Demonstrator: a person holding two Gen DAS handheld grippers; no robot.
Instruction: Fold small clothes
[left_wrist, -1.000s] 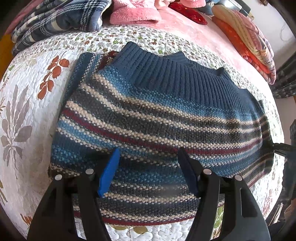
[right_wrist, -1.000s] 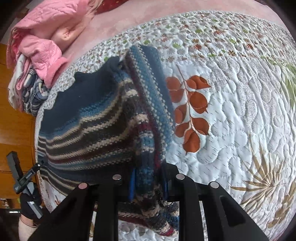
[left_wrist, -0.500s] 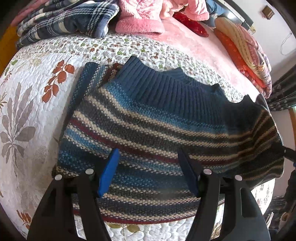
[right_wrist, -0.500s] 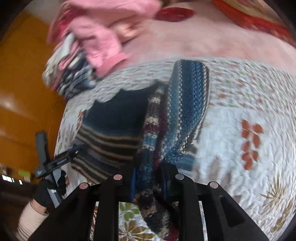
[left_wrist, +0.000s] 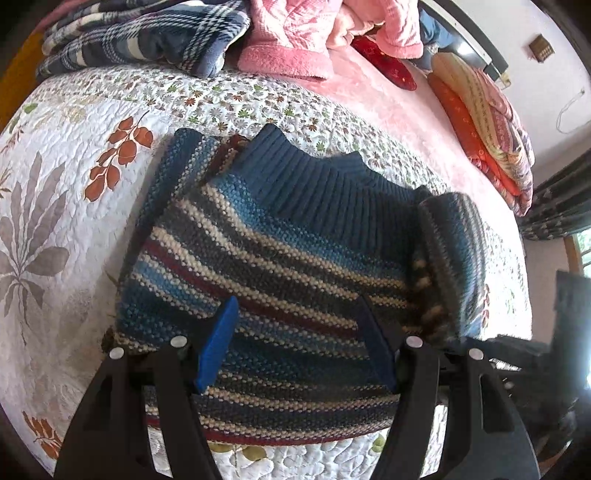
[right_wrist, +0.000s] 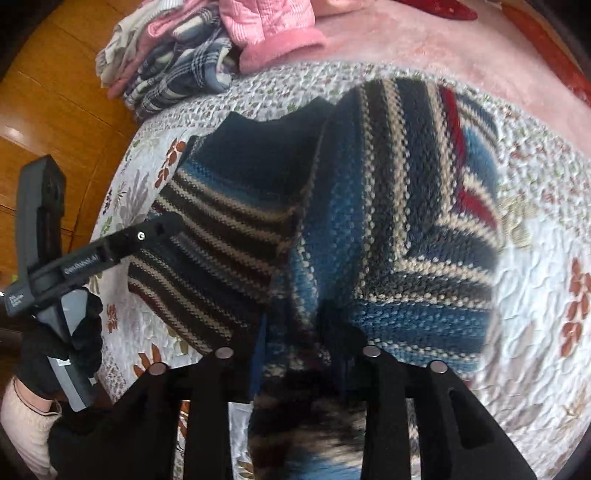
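Sweater (left_wrist: 280, 266) lies under the spread, empty left gripper (left_wrist: 295, 332); right gripper (right_wrist: 299, 354) pinches its lifted edge.

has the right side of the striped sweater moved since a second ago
Yes. In the left wrist view the striped sweater's right edge, earlier flat on the floral quilt, is now lifted and rolled inward over the body, carried by the right gripper.

Quilted floral bedspread (left_wrist: 74, 206), pink blanket (left_wrist: 369, 96), white wall (left_wrist: 546, 85), orange wooden floor (right_wrist: 55, 110), daylight
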